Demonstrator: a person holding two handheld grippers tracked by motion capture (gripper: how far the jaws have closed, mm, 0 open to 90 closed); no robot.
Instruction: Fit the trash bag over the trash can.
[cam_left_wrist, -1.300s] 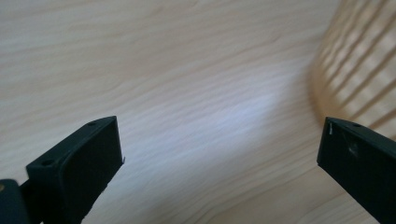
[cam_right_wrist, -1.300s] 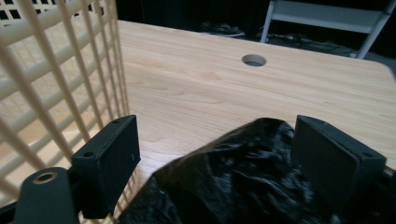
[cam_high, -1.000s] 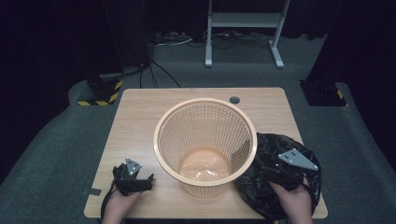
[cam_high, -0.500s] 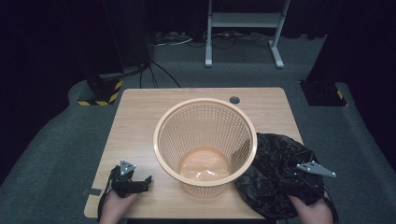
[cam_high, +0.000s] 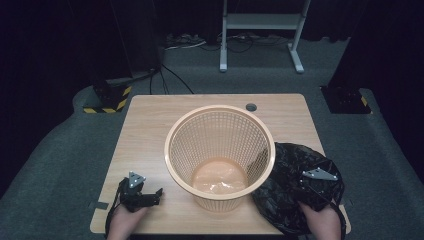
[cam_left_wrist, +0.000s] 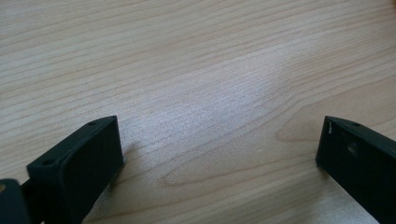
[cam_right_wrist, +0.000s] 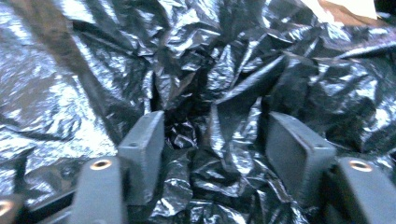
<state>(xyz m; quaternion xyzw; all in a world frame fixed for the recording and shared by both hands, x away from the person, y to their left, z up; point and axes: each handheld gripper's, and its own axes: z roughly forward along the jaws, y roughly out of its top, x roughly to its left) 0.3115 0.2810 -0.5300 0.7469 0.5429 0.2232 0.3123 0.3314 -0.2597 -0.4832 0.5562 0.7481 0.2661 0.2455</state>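
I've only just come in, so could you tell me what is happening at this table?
A person works with a gripper in each hand. The right gripper is down in the crumpled black plastic bag beside the orange mesh basket; its fingers have just been closing, with folds of the bag between them, not yet clearly pinched. The left gripper rests open on the wooden table.

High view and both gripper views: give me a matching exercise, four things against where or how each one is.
Things:
1. basket
2. black bag
3. left gripper
4. right gripper

States:
A. crumpled at the table's near right corner
B. jaws open over bare wood
C. upright mid-table
D. jaws closing around plastic folds

Pairs: 1-C, 2-A, 3-B, 4-D
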